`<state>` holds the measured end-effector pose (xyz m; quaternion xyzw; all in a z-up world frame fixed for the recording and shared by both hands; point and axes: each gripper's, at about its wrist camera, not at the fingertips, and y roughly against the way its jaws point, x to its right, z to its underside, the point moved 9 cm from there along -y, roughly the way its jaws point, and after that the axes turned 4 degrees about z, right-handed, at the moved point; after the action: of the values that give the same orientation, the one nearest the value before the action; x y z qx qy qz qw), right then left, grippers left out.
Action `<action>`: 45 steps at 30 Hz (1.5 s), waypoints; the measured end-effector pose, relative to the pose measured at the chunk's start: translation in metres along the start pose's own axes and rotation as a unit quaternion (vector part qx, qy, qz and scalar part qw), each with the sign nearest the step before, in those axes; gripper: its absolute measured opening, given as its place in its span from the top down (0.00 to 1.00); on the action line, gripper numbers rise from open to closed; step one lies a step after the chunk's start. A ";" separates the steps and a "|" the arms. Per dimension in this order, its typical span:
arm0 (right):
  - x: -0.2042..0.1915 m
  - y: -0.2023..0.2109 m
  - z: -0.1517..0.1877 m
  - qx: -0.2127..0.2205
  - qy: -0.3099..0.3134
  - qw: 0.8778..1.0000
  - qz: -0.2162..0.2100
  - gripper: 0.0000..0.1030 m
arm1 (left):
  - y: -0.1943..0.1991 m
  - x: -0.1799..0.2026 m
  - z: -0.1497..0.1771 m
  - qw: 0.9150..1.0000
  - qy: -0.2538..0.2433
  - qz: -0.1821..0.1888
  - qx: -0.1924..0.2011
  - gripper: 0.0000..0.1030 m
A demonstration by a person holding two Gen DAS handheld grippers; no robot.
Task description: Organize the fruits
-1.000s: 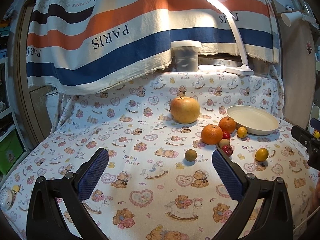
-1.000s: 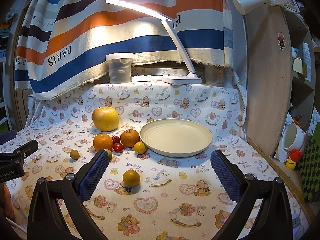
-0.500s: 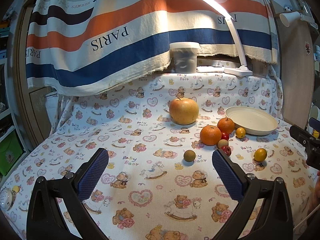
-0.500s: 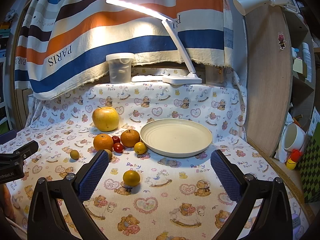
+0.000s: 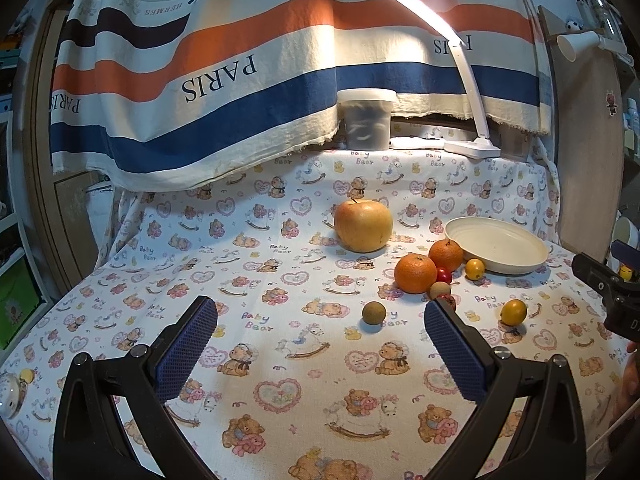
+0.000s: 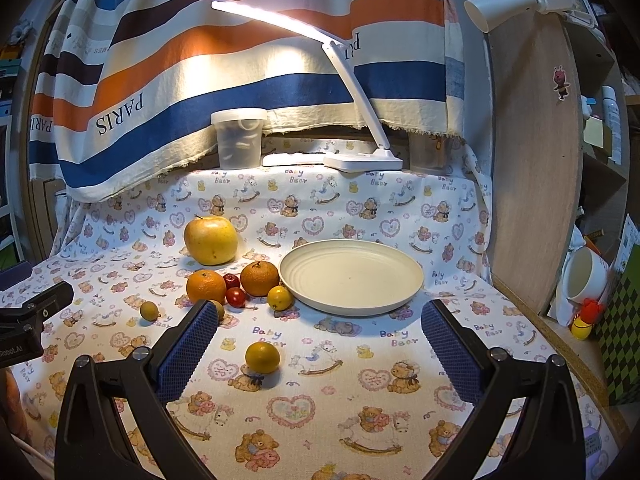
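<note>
Over the last second the left tongs (image 5: 320, 328) have drifted slightly: in their view the fruit cluster has slid a little left and down, while the right wrist view is almost unchanged. No fruit has shifted on the bench (image 6: 320, 412).

Both tongs are spread wide and hold nothing. The right tongs (image 6: 318, 324) face the plate (image 6: 404, 276), which is bare. The fruits all lie on the cloth to the plate's left: an apple (image 6: 211, 241) at the back, two oranges (image 6: 205, 286) in front of it with small red fruits between them, a small yellow fruit (image 6: 279, 297) just beside the plate's rim, and a brown ball (image 6: 149, 311) off to the left.

One yellow fruit (image 6: 262, 357) sits alone, nearest the cameras. It lies just ahead of the right tongs and somewhat left of their midline, close to the left finger. From the left tongs it is well off to the right (image 5: 513, 311), beyond their right finger. So the right hand is the nearer one. My judgement: it should shift slightly left to centre this round fruit, which has no long axis to align with, then carry it forward and right to the plate.
</note>
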<state>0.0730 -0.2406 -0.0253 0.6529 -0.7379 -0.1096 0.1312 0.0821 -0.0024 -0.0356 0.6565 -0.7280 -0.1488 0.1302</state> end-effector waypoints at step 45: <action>-0.041 -0.093 -0.001 -0.278 0.014 0.941 -0.191 0.52 | -0.104 0.015 -0.016 0.979 0.024 0.070 -0.191 0.04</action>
<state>0.1649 -0.2112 -0.0571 0.7208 -0.5375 -0.3238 0.2945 0.1822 -0.0280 -0.0613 0.5704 -0.7270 -0.2594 0.2805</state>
